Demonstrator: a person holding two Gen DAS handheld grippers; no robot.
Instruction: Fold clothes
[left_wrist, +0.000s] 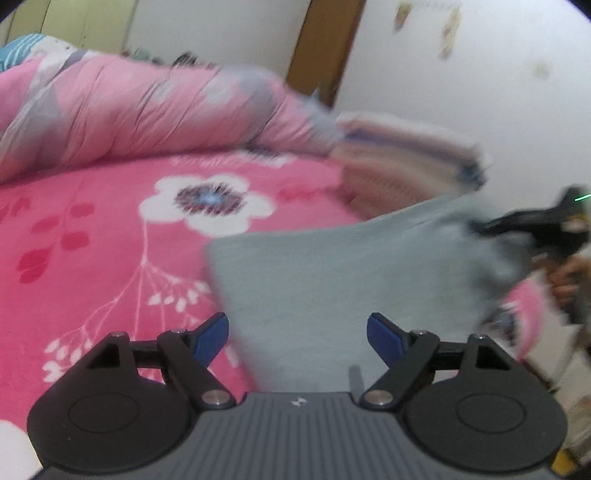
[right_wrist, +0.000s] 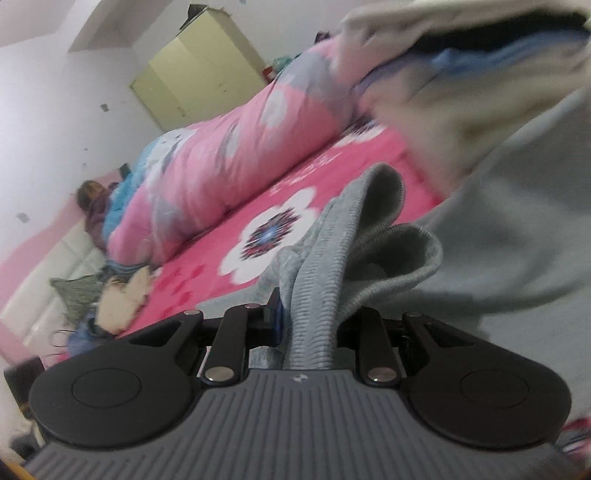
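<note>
Grey garment: draped over the bed's right edge, my right gripper clamped on its ribbed hem; my left gripper spread wide, empty, directly before the cloth, nearer its free side

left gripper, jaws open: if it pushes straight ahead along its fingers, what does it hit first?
Most likely the grey garment: it fills the gap ahead of the open left gripper. Depth is unclear through the blur; the pink bedsheet lies beneath.
</note>
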